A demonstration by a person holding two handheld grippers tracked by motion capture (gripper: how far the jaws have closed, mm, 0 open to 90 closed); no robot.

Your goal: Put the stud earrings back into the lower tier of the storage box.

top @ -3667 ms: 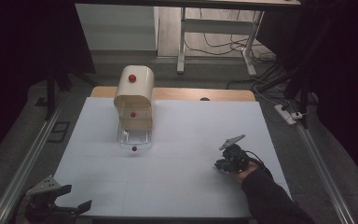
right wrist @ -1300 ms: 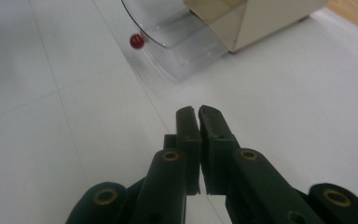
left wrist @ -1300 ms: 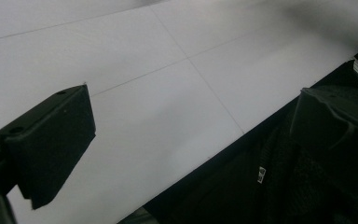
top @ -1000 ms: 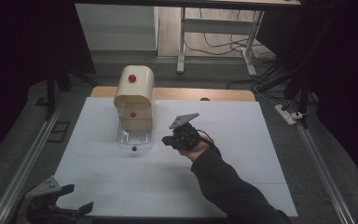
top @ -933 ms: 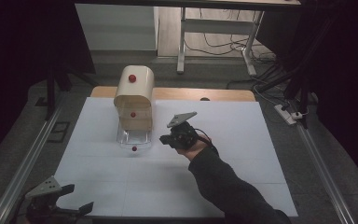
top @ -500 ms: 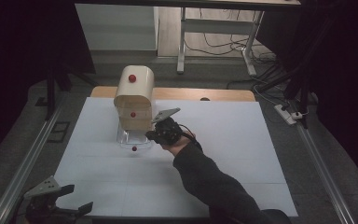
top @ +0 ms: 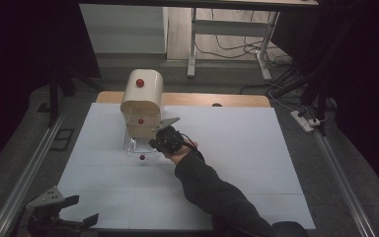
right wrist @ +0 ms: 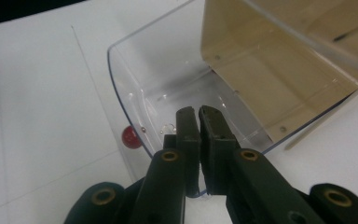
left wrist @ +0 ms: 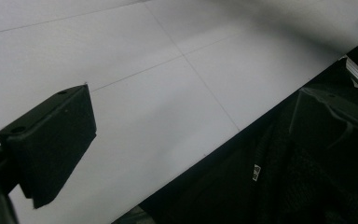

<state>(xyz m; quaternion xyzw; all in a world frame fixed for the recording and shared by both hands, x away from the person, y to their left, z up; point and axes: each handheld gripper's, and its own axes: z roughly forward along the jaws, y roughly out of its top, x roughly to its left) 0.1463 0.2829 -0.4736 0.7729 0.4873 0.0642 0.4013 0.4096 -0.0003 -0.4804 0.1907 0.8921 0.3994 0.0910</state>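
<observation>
My right gripper (right wrist: 198, 122) — jaws pressed together, holding nothing — hangs over the pulled-out clear drawer (right wrist: 158, 88) of the beige cabinet (top: 141, 101); my left gripper (top: 54, 215), jaws apart, sits at the table's (top: 237, 148) near corner.

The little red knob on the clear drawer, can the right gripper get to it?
Probably yes. The right gripper hangs shut above the clear drawer, with the red knob just outside the drawer's front wall and nothing between them.
</observation>
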